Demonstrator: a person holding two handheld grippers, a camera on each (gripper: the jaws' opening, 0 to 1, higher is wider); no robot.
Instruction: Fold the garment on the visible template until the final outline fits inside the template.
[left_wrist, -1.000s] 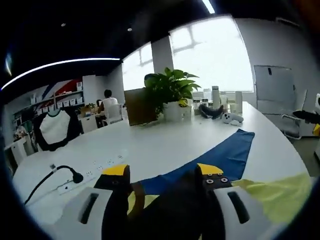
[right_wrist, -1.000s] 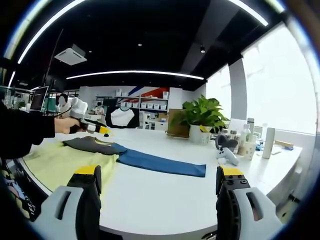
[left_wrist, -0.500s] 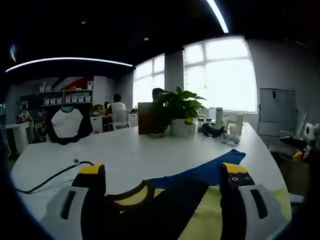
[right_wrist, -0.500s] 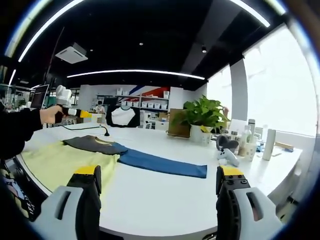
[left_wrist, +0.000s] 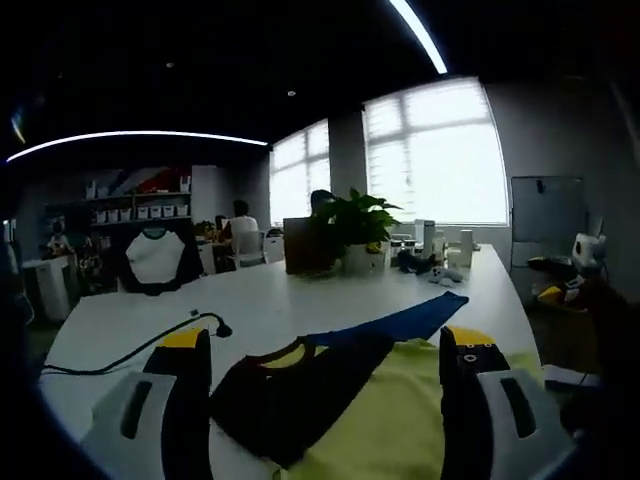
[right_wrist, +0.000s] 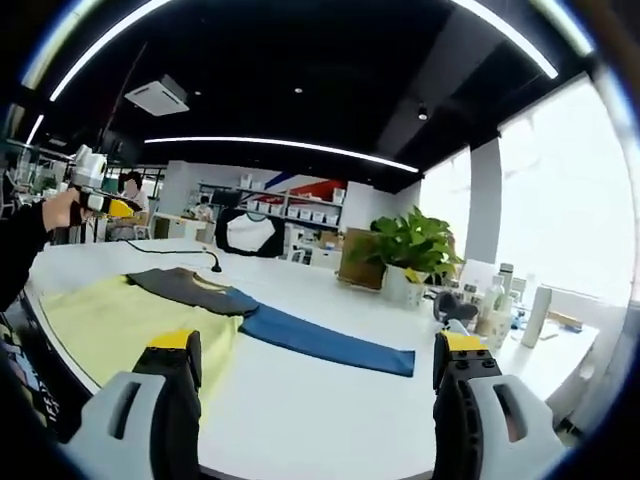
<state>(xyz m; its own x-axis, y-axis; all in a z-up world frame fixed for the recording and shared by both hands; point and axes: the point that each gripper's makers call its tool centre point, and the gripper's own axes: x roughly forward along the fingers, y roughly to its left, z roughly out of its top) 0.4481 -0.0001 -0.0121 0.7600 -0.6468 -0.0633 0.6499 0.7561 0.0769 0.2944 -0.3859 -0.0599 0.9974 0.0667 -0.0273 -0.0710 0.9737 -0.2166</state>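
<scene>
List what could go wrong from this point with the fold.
1. Both grippers are open and off the cloth: the left gripper is lifted away, and the right gripper hangs at the table edge. The yellow, black and blue garment lies unfolded.
2. The long blue sleeve stretches far across the white table, so it may end outside the outline.
3. The black cable lies near the black sleeve and could snag a jaw.

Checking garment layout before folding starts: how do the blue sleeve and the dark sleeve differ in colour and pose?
The blue sleeve lies stretched out long and straight across the white table, away from the yellow body. The dark sleeve is nearly black and looks shorter, lying by the collar. Both lie flat on the table, with neither gripper holding them.
</scene>
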